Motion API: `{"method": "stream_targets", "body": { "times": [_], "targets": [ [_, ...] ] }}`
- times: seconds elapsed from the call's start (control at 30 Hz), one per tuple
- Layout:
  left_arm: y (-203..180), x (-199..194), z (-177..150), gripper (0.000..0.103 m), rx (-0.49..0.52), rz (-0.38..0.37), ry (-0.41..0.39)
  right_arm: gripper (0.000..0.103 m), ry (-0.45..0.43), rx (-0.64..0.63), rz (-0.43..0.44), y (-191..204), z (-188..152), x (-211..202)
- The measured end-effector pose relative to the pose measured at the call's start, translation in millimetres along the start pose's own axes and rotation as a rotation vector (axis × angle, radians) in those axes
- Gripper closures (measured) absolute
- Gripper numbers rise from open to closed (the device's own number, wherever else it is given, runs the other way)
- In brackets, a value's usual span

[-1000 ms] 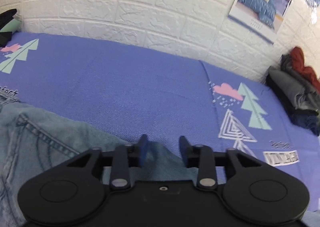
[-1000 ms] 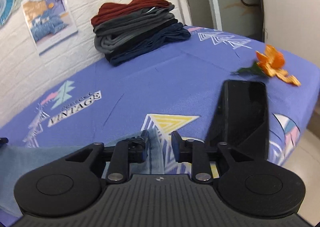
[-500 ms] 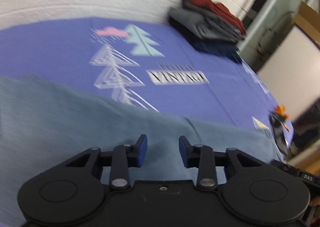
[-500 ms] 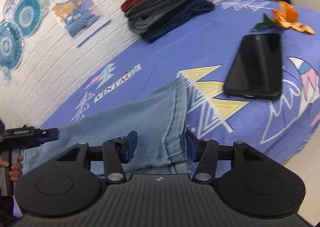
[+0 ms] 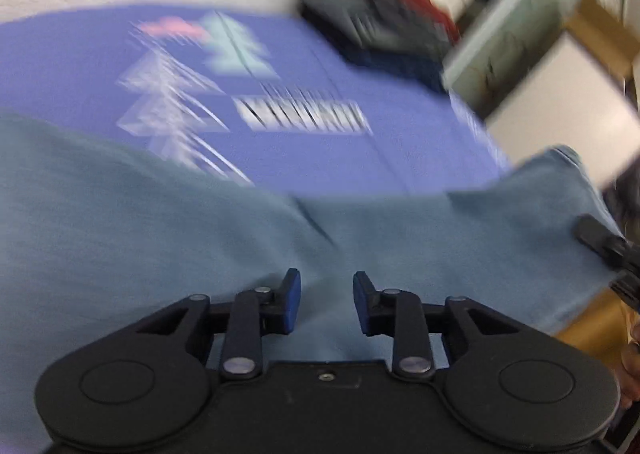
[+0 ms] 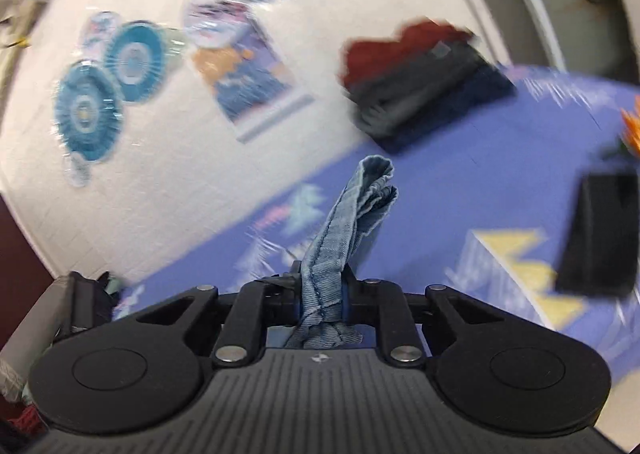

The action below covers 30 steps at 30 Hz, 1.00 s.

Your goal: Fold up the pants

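Light blue jeans (image 5: 168,221) lie spread across the purple printed bed sheet (image 5: 312,65) in the blurred left wrist view. My left gripper (image 5: 326,302) is open just above the denim, with nothing between its blue pads. My right gripper (image 6: 320,290) is shut on a bunched pant leg hem (image 6: 352,209), which sticks up between the fingers, lifted off the bed. The right gripper's tip (image 5: 600,246) shows at the far right of the left wrist view, at the leg's end.
A stack of folded clothes (image 6: 420,81) sits by the white brick wall at the back of the bed. A black phone (image 6: 600,230) lies on the sheet at right, with an orange peel (image 6: 632,129) beyond it. Posters and paper fans (image 6: 108,89) hang on the wall.
My right gripper has closed on the pant leg hem and lifted it off the bed. My left gripper has swung right over the jeans and stays open.
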<state>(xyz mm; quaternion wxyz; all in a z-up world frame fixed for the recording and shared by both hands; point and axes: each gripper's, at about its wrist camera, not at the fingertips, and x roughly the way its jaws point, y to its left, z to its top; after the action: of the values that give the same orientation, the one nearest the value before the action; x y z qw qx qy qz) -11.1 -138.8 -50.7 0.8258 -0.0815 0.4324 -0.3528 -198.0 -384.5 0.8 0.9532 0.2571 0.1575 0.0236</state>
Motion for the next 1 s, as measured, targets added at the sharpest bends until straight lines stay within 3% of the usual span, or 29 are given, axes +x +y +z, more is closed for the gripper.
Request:
{"method": "stream_targets", "body": {
  "times": [0.07,0.17,0.27,0.4,0.6,0.67,0.7,0.87,1.0],
  "targets": [
    [24.0,-32.4,5.6,0.051,-0.046,0.067,-0.097,0.073,-0.009,-0.05,0.072,27.4,9.5,13.5],
    [68.1,-77.7,4.6,0.049,-0.144,0.168,-0.207,0.073,0.025,-0.107,0.188,65.7,13.0,51.3],
    [109.2,-115.0,-6.2,0.049,-0.251,0.251,-0.278,0.073,0.115,-0.151,0.261,99.4,2.1,99.1],
    [150.4,-163.0,-28.9,0.047,-0.385,0.321,-0.378,0.073,0.279,-0.227,0.303,143.0,-32.9,159.2],
    [186.3,-215.1,-63.1,0.021,-0.502,0.453,-0.466,0.072,0.459,-0.292,0.303,183.8,-81.6,218.8],
    [198.2,-223.3,-73.2,0.0,-0.553,0.465,-0.483,0.07,0.49,-0.298,0.278,191.2,-92.8,232.3],
    [205.0,-225.8,-78.1,0.0,-0.578,0.461,-0.482,0.069,0.499,-0.304,0.268,193.6,-97.6,234.8],
    [236.9,-224.5,-90.3,0.0,-0.663,0.373,-0.438,0.033,0.539,-0.22,0.319,193.7,-95.4,231.7],
    [254.6,-217.0,-92.1,0.0,-0.689,0.326,-0.455,0.039,0.469,-0.296,0.33,200.8,-90.6,213.5]
  ]
}}
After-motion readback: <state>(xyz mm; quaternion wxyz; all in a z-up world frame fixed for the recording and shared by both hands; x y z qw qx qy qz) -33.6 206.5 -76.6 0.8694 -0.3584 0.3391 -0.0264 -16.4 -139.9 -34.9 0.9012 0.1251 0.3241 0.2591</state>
